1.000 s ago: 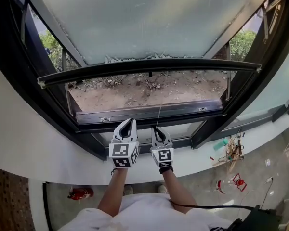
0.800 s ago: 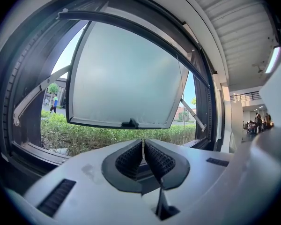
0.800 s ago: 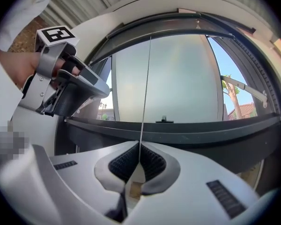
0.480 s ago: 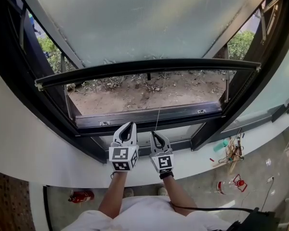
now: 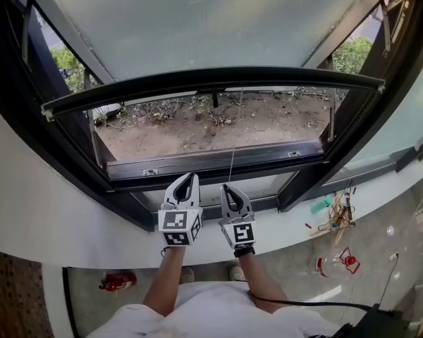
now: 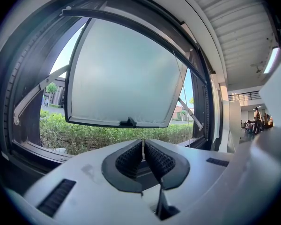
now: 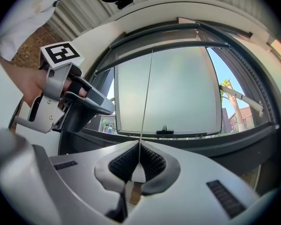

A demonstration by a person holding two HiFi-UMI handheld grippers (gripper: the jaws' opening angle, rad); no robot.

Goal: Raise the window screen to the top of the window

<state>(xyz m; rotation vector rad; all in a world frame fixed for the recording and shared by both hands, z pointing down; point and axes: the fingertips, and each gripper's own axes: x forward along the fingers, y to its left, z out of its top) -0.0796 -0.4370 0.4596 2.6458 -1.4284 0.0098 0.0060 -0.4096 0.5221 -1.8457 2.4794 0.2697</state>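
Rising in the head view, the dark bottom rail [image 5: 211, 77] of the window screen now sits farther from the lower window frame [image 5: 211, 159] than it did a second ago, so more of the bare ground outside shows in the opening beneath it. The swung-out frosted pane [image 5: 197, 20] fills the space beyond the rail.

A thin pull cord [image 5: 232, 162] runs straight from the rail's middle down to the right tongs [image 5: 230, 187], which are closed tight on it; the right gripper view shows the line pinched between the ribbed pads. These tongs have crept a little upward and toward the window with the rail, while the left tongs [image 5: 185, 182] hang just to their left, narrow, nearly together, gripping nothing and unmoved.

Judging from this, the screen is travelling up under the cord's control, and the task is well along. In the two gripper views the rail lies just under the top of the window frame but not yet against it, so a last stretch of travel seems to remain.
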